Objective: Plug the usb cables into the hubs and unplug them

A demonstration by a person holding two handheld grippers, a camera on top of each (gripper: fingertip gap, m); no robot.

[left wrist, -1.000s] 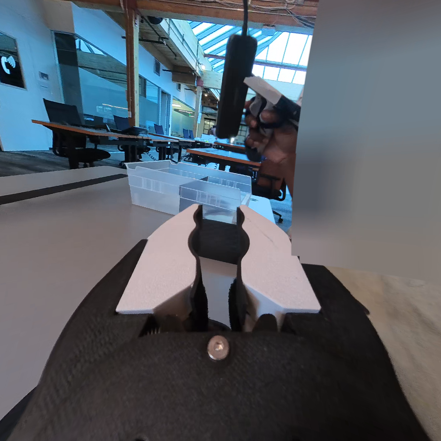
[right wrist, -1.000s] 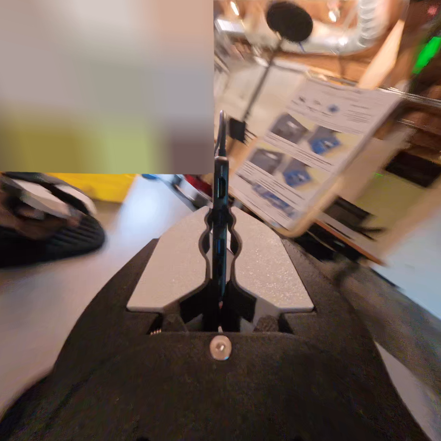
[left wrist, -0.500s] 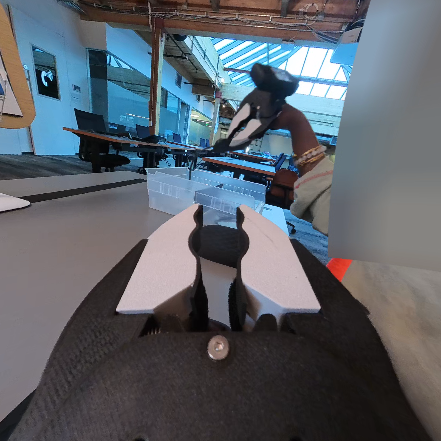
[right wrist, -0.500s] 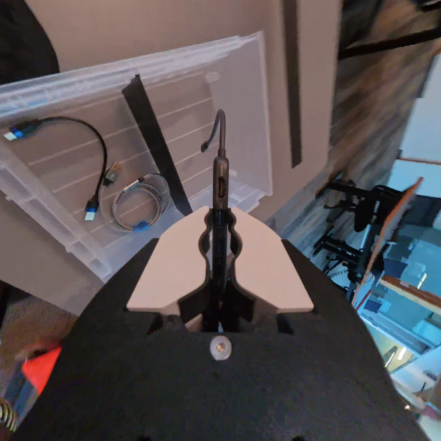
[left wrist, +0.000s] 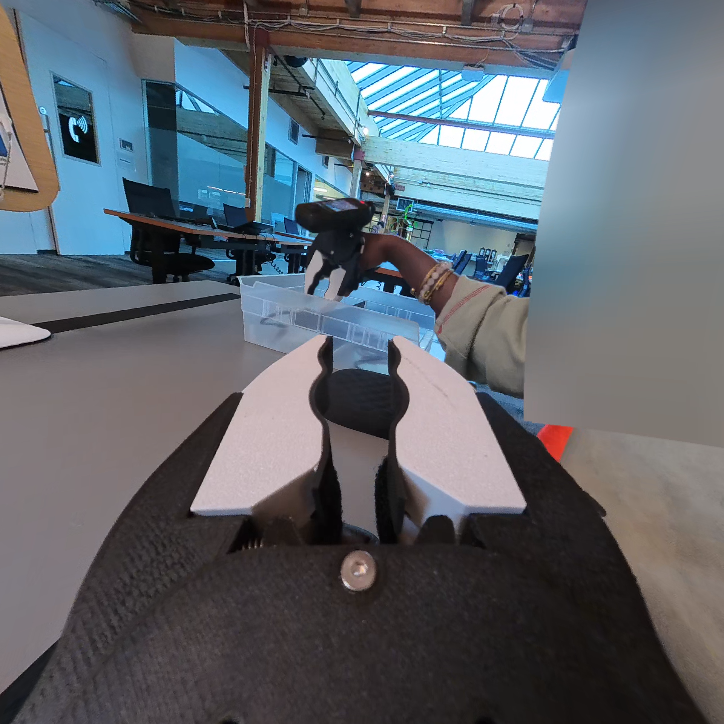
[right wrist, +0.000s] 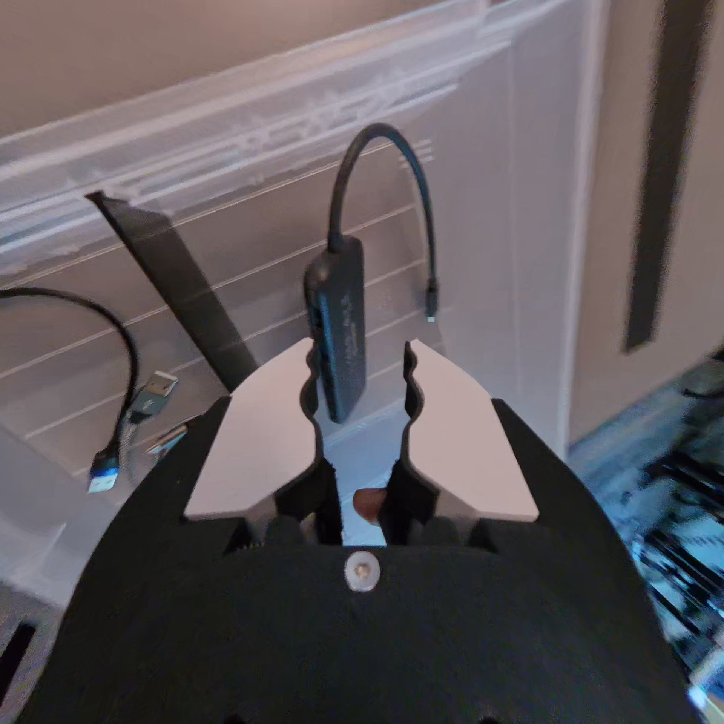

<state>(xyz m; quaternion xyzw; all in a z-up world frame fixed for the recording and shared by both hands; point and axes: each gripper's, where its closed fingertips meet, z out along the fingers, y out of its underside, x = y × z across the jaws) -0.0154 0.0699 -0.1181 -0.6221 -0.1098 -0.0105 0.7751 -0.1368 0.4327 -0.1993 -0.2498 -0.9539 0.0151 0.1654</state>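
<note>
In the right wrist view my right gripper (right wrist: 360, 344) is open over a clear plastic bin (right wrist: 529, 196). A dark USB hub (right wrist: 341, 325) sits just past the fingertips in the bin's right compartment, free of both fingers; its short cable loops up to a small plug (right wrist: 431, 309). A black USB cable with a blue plug (right wrist: 104, 474) and a braided cable (right wrist: 156, 388) lie in the left compartment. My left gripper (left wrist: 360, 346) is open and empty, low over the grey table (left wrist: 117, 391), short of the bin (left wrist: 333, 321). The right gripper (left wrist: 329, 282) shows there above the bin.
A black divider (right wrist: 176, 286) splits the bin. A person's sleeved arm (left wrist: 482, 337) reaches over it from the right. A white object (left wrist: 15, 333) lies at the table's left edge, and a black stripe (left wrist: 137, 309) crosses the table. Office desks and chairs stand far behind. Tip to tip, the grippers are about 40 cm apart.
My right gripper swung down over the bin, opened, and let go of the hub, which now sits in the right compartment. My left gripper stayed open and hardly moved.
</note>
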